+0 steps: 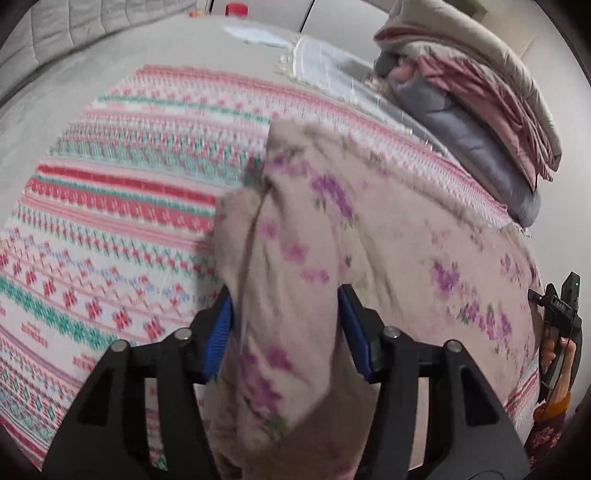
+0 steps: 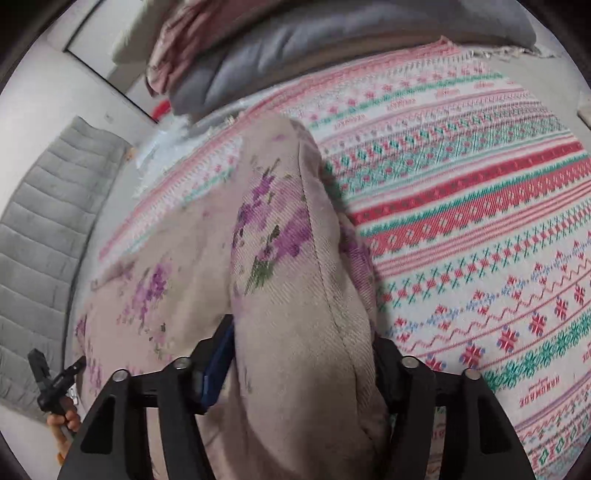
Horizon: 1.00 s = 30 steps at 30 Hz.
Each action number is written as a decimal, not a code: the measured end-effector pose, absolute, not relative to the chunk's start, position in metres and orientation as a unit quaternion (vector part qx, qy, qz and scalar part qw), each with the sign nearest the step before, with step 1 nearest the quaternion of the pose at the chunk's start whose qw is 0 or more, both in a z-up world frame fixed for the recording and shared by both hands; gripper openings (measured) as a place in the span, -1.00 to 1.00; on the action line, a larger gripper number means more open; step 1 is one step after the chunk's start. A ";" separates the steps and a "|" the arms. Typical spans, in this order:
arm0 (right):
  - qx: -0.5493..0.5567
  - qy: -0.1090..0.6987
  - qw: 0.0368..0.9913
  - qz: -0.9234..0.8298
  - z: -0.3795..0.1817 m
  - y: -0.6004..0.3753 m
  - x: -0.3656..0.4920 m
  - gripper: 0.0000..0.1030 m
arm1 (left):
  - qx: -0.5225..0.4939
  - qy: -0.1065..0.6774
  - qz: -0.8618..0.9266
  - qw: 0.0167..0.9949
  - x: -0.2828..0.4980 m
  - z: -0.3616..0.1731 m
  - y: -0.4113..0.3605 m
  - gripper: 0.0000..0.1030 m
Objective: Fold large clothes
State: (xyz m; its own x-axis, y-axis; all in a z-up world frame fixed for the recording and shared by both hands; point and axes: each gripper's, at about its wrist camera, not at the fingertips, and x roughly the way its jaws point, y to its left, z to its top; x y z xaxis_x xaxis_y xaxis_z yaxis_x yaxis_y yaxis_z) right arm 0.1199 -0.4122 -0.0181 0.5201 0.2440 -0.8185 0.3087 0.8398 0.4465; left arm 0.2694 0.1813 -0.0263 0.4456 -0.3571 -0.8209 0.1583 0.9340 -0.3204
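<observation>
A large beige garment with purple flowers [image 1: 388,236] lies stretched over a patterned pink, red and green blanket [image 1: 110,221]. My left gripper [image 1: 284,325] is shut on a thick bunch of the garment, held between its blue pads [image 1: 218,332]. My right gripper [image 2: 299,362] is shut on another bunch of the same garment [image 2: 288,258], which hides the right finger's pad. The cloth spans between the two grippers. The right gripper also shows at the right edge of the left wrist view [image 1: 561,314], and the left gripper at the lower left of the right wrist view [image 2: 55,387].
A stack of folded bedding, grey, pink and beige [image 1: 480,110], sits at the blanket's far side, also in the right wrist view [image 2: 258,55]. A grey quilted headboard or cushion [image 2: 44,240] lies beyond the blanket [image 2: 480,221]. A red object [image 1: 236,7] stands far back.
</observation>
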 end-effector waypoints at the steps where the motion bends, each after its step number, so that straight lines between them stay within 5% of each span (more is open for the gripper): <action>1: 0.281 0.485 0.828 -0.021 -0.015 -0.413 0.118 0.31 | -0.092 0.501 -0.153 0.847 0.274 -0.026 0.180 0.11; 8: 0.200 0.439 0.873 -0.077 0.007 -0.410 0.153 0.36 | -0.045 0.478 -0.155 0.864 0.334 -0.034 0.156 0.14; 9: 0.198 0.431 0.878 -0.071 0.007 -0.409 0.160 0.36 | -0.046 0.483 -0.160 0.860 0.339 -0.035 0.150 0.07; 10: 0.198 0.421 0.883 -0.062 0.007 -0.407 0.167 0.35 | -0.052 0.486 -0.168 0.856 0.345 -0.034 0.146 -0.38; 11: 0.199 0.413 0.887 -0.057 0.006 -0.406 0.173 0.24 | -0.057 0.484 -0.174 0.855 0.349 -0.032 0.143 -0.63; 13: 0.180 0.401 0.896 -0.053 0.006 -0.400 0.185 -0.68 | -0.057 0.458 -0.175 0.870 0.343 -0.019 0.139 -0.72; 18: 0.130 0.310 0.939 -0.072 0.035 -0.386 0.182 -0.70 | -0.107 0.334 -0.149 0.924 0.310 0.022 0.158 -0.74; 21: 0.116 0.274 0.951 -0.082 0.045 -0.383 0.186 -0.70 | -0.095 0.353 -0.112 0.924 0.321 0.003 0.156 -0.74; 24: 0.101 0.322 0.935 -0.105 0.025 -0.383 0.218 -0.69 | -0.069 0.471 -0.079 0.876 0.353 -0.061 0.141 -0.72; 27: 0.083 0.463 0.868 -0.159 -0.037 -0.391 0.256 -0.67 | -0.048 0.487 -0.065 0.870 0.358 -0.063 0.132 -0.68; 30: 0.090 0.458 0.867 -0.175 -0.041 -0.394 0.252 -0.59 | -0.013 0.486 -0.060 0.872 0.351 -0.051 0.124 -0.47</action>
State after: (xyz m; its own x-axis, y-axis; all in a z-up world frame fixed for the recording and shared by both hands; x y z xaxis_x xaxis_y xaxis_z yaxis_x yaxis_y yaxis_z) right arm 0.2523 -0.3940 -0.0410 0.5194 -0.2209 -0.8255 0.3862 0.9224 -0.0039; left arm 0.3515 0.1244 -0.0512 0.5209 -0.1172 -0.8456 0.0924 0.9924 -0.0807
